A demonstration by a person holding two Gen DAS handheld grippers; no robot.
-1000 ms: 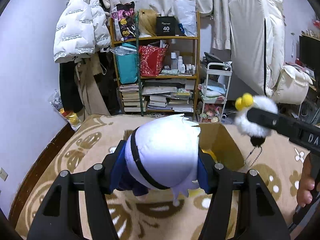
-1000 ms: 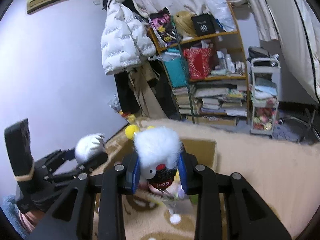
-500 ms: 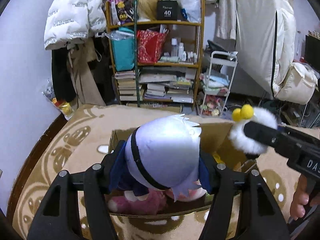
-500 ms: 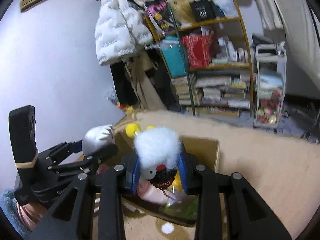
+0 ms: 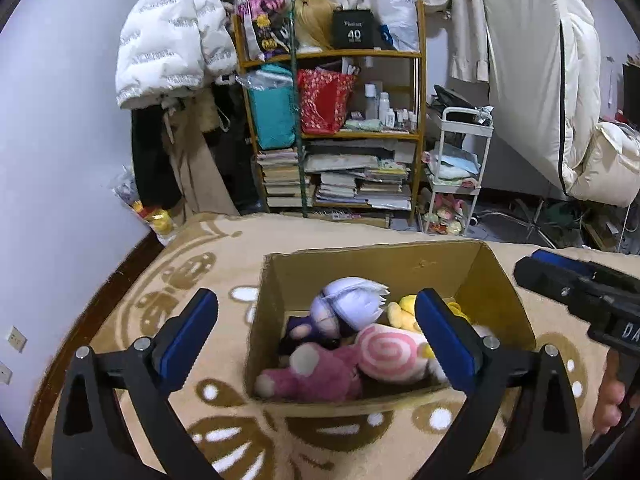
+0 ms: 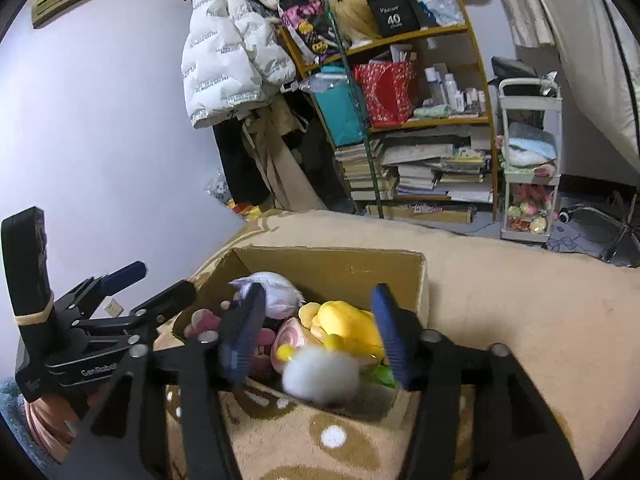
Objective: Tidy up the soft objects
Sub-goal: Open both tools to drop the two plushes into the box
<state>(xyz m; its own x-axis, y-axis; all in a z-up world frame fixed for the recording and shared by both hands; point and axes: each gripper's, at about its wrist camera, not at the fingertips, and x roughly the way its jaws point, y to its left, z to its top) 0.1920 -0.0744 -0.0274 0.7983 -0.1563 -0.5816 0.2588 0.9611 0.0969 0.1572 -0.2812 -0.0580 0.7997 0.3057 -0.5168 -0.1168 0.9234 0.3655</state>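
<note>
Left gripper (image 5: pixel 316 320): I see my jaws spread wide and holding nothing, one blue pad over the blanket, the other over the box's right half.
Right gripper (image 6: pixel 320 330): I have these jaws wide apart too, gripping nothing; the frame is blurred near the pads.
White fluffy toy (image 6: pixel 322 374): I see it between my right fingers but apart from both pads, at the near edge of the box; I cannot tell if it is resting or in the air.
Cardboard box (image 5: pixel 496 280): it sits open on the blanket, just ahead of both tools.
Pink plush (image 5: pixel 316 372): lies against the near wall of the box.
Pink swirl plush (image 5: pixel 390 354): beside the pink one, to its right.
Silver-haired doll (image 5: pixel 352 310): lies inside the box on its side, behind the pink plush, head toward the middle.
Yellow plush (image 6: pixel 348 322): right of the doll, near the box's far right part.
Patterned blanket (image 5: pixel 192 280): tan with brown and white motifs, under the box.
Bookshelf (image 5: pixel 340 132): stands far behind, crammed with books, bottles and bags.
White puffer jacket (image 5: pixel 172 36): hangs left of the shelf.
White cart (image 5: pixel 456 168): stands right of the shelf.
</note>
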